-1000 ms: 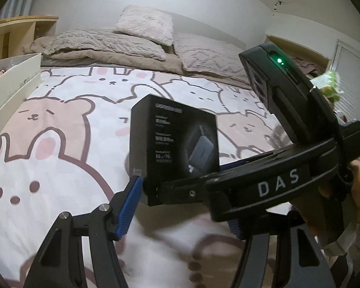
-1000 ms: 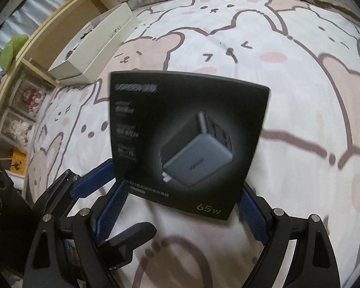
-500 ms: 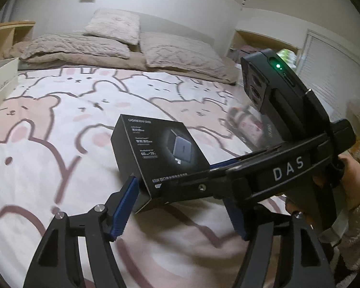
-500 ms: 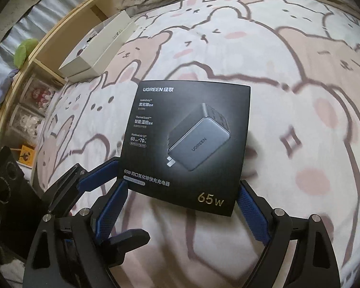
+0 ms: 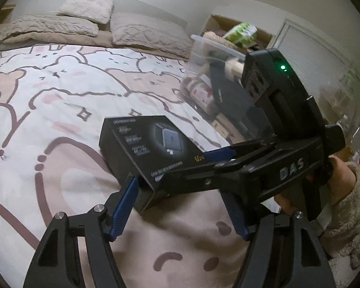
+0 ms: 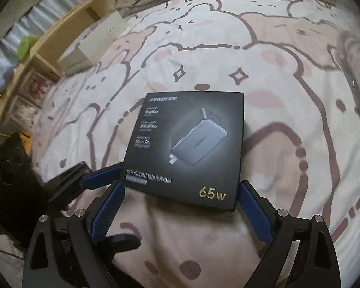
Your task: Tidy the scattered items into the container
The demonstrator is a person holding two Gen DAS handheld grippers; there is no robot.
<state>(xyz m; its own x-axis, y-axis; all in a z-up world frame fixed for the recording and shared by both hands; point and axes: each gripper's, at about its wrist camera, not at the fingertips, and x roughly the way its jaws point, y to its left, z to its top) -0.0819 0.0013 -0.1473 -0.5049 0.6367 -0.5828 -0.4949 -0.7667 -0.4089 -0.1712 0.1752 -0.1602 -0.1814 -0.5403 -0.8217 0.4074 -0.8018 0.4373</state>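
Observation:
A black charger box (image 5: 151,141) marked 65w hangs tilted just above the bedspread. My right gripper (image 6: 180,184) has its blue pads against the box's (image 6: 187,144) two near corners, and its jaws are opening. In the left wrist view the right gripper (image 5: 192,165) reaches in from the right. My left gripper (image 5: 180,192) stands wide; its left pad (image 5: 124,204) touches the box's near corner and its other pad is partly hidden. One left finger (image 6: 96,178) shows beside the right gripper's left pad. A clear plastic bin (image 5: 204,55) stands at the right.
The bin holds a black box, a plush toy and a red-patterned pack. A hand in a fleecy sleeve (image 5: 348,216) grips the right tool. Pillows (image 5: 144,31) lie at the bed's head. A white open box (image 6: 100,40) sits by a wooden shelf (image 6: 60,36).
Both grippers swung right across the bed with the box. The box tipped from upright to flatter and slid toward the right fingertips. The clear bin came into the left view.

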